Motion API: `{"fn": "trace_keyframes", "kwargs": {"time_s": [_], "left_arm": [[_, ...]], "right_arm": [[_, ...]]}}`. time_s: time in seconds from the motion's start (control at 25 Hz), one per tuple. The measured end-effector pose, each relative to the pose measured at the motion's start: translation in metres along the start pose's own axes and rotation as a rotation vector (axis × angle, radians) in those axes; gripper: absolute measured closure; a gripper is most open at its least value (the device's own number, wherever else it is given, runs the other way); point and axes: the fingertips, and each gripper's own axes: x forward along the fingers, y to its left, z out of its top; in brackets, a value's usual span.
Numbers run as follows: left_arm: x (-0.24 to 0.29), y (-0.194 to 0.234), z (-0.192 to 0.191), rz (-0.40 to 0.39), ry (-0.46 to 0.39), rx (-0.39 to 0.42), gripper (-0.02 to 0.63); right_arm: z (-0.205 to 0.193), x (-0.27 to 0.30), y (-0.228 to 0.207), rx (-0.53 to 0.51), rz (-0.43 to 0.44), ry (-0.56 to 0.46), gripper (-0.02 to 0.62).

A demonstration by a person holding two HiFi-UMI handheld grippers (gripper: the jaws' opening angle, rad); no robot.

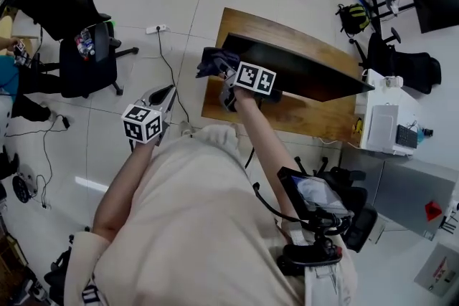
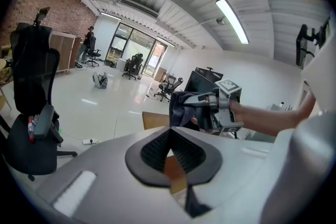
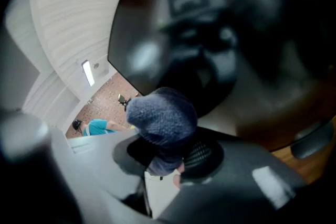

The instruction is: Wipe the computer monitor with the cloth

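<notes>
Monitor [image 1: 301,68] stands on the wooden desk [image 1: 287,122], centre to right of the head view. We see it from above as a dark slab. Its long axis runs from the frame's centre out to the right and dips slightly that way.

Far left: left gripper [image 1: 169,92] hangs low beside the body, off the desk and well apart from the monitor. In its own view the jaws are pressed together with nothing between them [image 2: 169,150]. That view looks across at the cloth [image 2: 181,107] and the screen [image 2: 202,81] behind it.

Centre: right gripper [image 1: 225,74] is clamped on the dark blue cloth [image 1: 214,61], which is bunched at the monitor's left end. In the right gripper view the wad [image 3: 163,118] bulges out past the jaws [image 3: 168,157], with the glossy dark panel [image 3: 236,34] filling the upper right just beyond it. We can't tell whether the cloth touches the glass or sits just off it.

Key relation: almost the whole screen lies to the right of the cloth along that long axis. We judge the next stroke goes rightward along it, done by the right gripper. It's the nearer one and the only one loaded.
</notes>
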Motion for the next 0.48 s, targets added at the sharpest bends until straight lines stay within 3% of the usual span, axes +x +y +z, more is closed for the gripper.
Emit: {"fn": "trace_keyframes", "kwargs": {"time_s": [0.48], "left_arm": [[0.032, -0.032, 0.023, 0.011, -0.027, 0.035, 0.626]], "right_arm": [[0.056, -0.043, 0.052, 0.030, 0.139, -0.064, 0.489]]}}
